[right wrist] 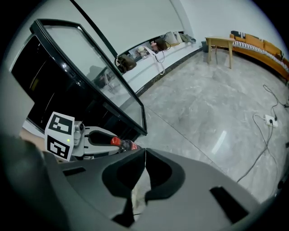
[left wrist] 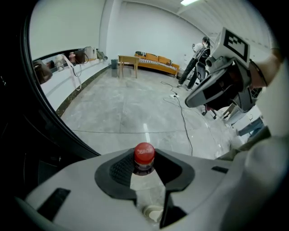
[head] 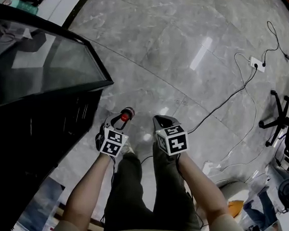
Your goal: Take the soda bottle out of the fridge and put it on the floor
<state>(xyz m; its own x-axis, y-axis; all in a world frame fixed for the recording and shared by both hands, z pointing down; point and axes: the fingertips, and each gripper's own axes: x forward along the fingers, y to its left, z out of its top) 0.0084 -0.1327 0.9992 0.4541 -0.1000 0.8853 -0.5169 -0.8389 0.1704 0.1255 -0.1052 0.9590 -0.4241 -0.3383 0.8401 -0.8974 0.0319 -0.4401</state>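
**Bottle gripped at neck, clear of fridge**

Left gripper point(left wrist: 144, 175) jaws half-closed, clamped on the soda bottle point(left wrist: 144, 155) neck just under its red cap, lower centre of frame; right gripper point(right wrist: 145, 158) jaws together, empty; fridge point(head: 36, 104) at frame left; the neck looks rigid and a good hold; the body is likely heavy, smooth and may swing.

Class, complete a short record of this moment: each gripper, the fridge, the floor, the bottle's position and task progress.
left gripper: shut on the neck of a red-capped soda bottle
right gripper: jaws together, nothing between them
fridge: black, glass-doored, on the person's left
floor: grey marbled tiles, white power strip lying on it
bottle position: out of the fridge, held above the floor
progress: not yet set down
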